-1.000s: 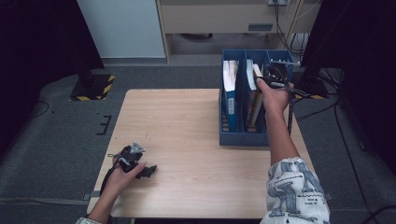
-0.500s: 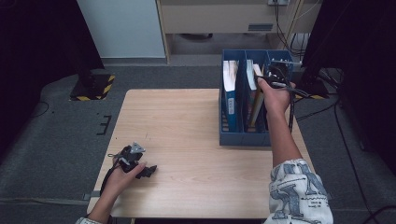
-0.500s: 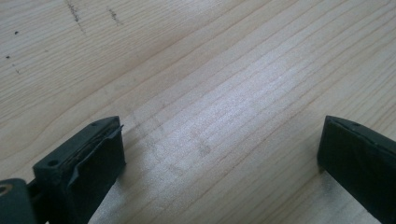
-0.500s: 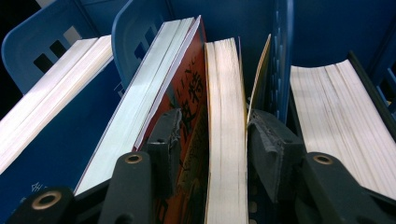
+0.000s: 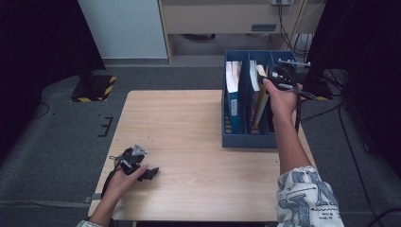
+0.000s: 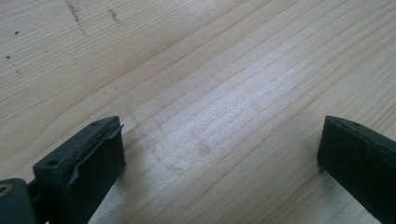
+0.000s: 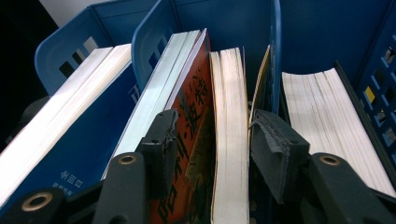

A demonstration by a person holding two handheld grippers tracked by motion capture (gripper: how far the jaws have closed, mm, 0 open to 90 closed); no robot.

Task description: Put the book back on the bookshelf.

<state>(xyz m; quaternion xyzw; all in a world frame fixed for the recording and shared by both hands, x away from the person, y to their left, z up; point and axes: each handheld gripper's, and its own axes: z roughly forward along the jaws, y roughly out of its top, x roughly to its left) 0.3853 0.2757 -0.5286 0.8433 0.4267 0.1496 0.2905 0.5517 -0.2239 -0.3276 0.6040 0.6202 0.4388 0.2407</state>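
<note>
Left gripper (image 5: 150, 173): rests low on the wooden table (image 5: 189, 142) near its front left corner, jaws spread wide with bare wood between them; it holds nothing.
File rack (image 5: 246, 137): blue plastic, three slots, standing at the table's far right side.
Left slot: one thick blue-covered book (image 7: 79, 135), upright, pages white.
Middle slot: orange-red book (image 7: 198, 121) with printed characters on its cover, leaning on a plain paperback (image 7: 229, 140) with cream page edges.
Right gripper (image 7: 210, 154): over the middle slot, jaws just been opening; one pad lies against the orange-red cover, the other sits beside the paperback, apparently not pressing, so both books stand between loosened jaws.
Right slot: another thick book (image 7: 327, 121), pages up.
Handling, as a judgement: the paperback looks light but floppy, its cover likely slick; pinching near the top edge across the whole page block should keep it from fanning or sliding.
Risk: the neighbouring book may drag along.
</note>
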